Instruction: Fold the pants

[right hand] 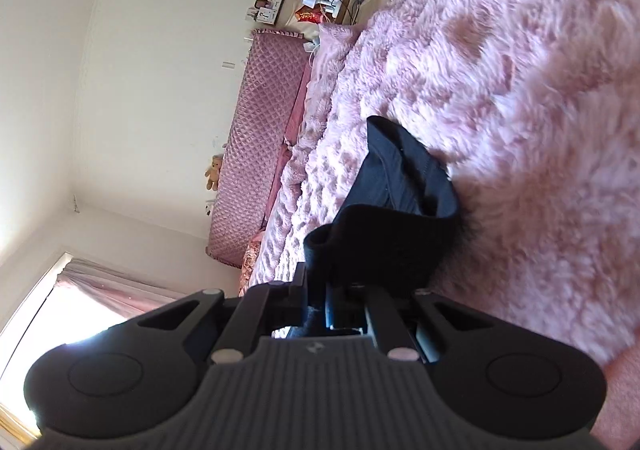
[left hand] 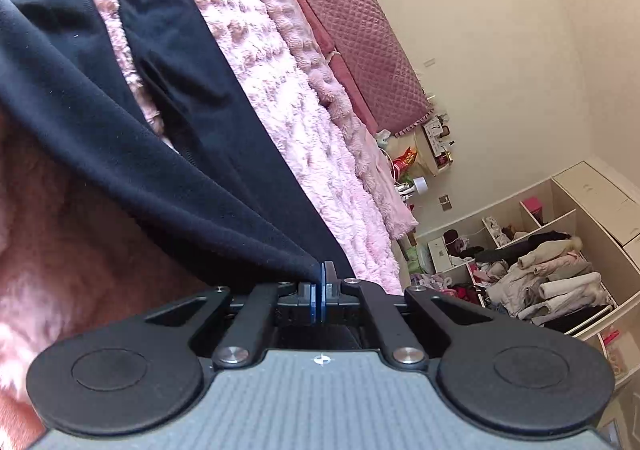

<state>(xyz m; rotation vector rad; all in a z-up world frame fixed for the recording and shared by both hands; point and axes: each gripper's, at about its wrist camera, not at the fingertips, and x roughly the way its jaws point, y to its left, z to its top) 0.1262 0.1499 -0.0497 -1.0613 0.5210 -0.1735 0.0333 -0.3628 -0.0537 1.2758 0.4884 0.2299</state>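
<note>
The dark navy pants (left hand: 120,121) lie spread on a fluffy pink blanket (left hand: 280,81), both legs running away from the camera. My left gripper (left hand: 322,270) is shut on an edge of the pants, and the cloth stretches taut from its blue pads. In the right wrist view the pants (right hand: 400,189) show as a bunched dark fold on the pink blanket (right hand: 500,109). My right gripper (right hand: 320,282) is shut on a thick hem of the pants, with cloth wrapped over the fingers.
A quilted mauve headboard (left hand: 360,29) runs along the wall behind the bed. A bedside table with snacks and bottles (left hand: 420,161) stands by it. Open white shelves (left hand: 560,250) hold piled clothes. A curtained window (right hand: 80,302) is at the lower left.
</note>
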